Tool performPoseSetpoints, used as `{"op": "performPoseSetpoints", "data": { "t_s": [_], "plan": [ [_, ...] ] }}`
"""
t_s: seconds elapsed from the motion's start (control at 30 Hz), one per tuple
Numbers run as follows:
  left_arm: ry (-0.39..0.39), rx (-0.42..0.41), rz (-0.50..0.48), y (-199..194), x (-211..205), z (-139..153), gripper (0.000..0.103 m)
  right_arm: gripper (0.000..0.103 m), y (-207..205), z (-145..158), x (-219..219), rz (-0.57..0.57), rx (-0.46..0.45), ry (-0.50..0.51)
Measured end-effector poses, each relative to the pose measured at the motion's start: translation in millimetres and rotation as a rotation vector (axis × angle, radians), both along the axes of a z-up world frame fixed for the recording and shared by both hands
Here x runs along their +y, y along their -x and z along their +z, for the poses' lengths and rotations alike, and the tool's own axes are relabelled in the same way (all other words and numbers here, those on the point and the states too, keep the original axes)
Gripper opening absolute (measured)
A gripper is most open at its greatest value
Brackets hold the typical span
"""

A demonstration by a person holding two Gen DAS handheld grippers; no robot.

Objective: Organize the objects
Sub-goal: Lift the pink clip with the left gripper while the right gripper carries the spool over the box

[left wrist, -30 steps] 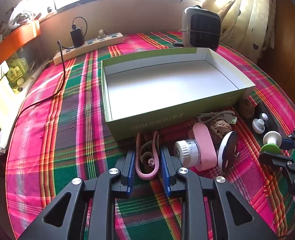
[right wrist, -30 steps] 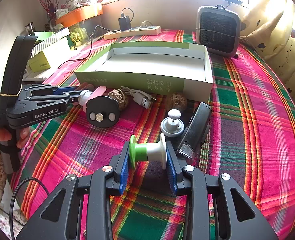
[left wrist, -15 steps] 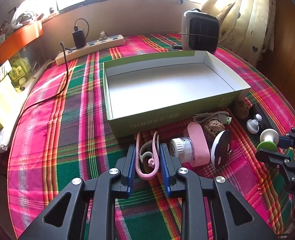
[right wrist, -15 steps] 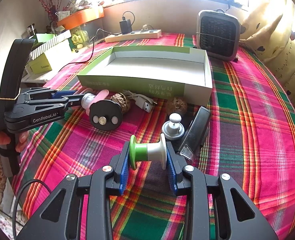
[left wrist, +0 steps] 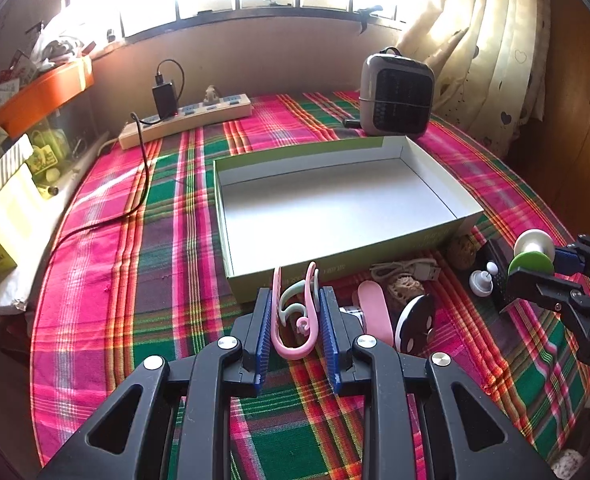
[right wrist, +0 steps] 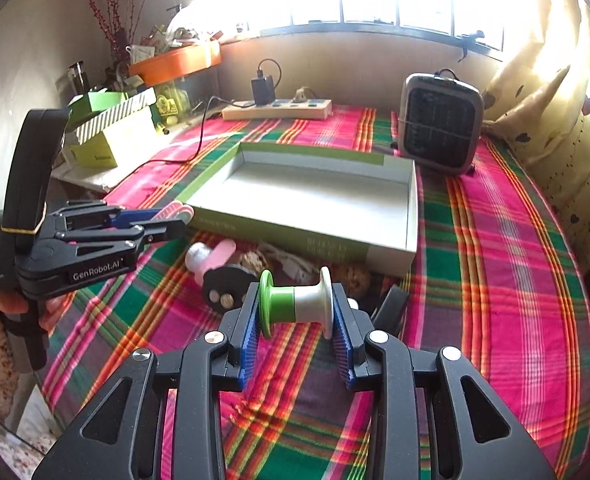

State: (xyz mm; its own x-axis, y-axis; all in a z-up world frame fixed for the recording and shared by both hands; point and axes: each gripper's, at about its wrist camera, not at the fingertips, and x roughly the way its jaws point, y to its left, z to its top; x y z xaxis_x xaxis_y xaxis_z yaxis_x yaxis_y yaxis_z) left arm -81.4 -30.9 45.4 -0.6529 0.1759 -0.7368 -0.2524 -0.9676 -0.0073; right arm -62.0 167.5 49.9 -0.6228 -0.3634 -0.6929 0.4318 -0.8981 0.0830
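Pink hooks (left wrist: 295, 320) are sitting pinched between the left gripper (left wrist: 297, 330) pads, held above the plaid tablecloth (left wrist: 135, 280) just in front of the green box (left wrist: 335, 200). Right gripper (right wrist: 297, 326) is clamping a green-white spool (right wrist: 295, 302) end to end, also off the cloth, near the box's front wall. Small items are lying beside the box.

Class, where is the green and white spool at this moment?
The spool is clamped in the right gripper, held above the plaid tablecloth just in front of the open box.
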Motion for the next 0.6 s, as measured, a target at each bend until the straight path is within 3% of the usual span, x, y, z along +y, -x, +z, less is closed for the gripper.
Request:
{"op": "performPoseSetpoints", "data": {
  "t_s": [0.6],
  "plan": [
    [-0.015,0.011,0.002,49,9,16,0.021,0.034,71,20,-14,-0.001,-0.002,-0.003]
  ]
}}
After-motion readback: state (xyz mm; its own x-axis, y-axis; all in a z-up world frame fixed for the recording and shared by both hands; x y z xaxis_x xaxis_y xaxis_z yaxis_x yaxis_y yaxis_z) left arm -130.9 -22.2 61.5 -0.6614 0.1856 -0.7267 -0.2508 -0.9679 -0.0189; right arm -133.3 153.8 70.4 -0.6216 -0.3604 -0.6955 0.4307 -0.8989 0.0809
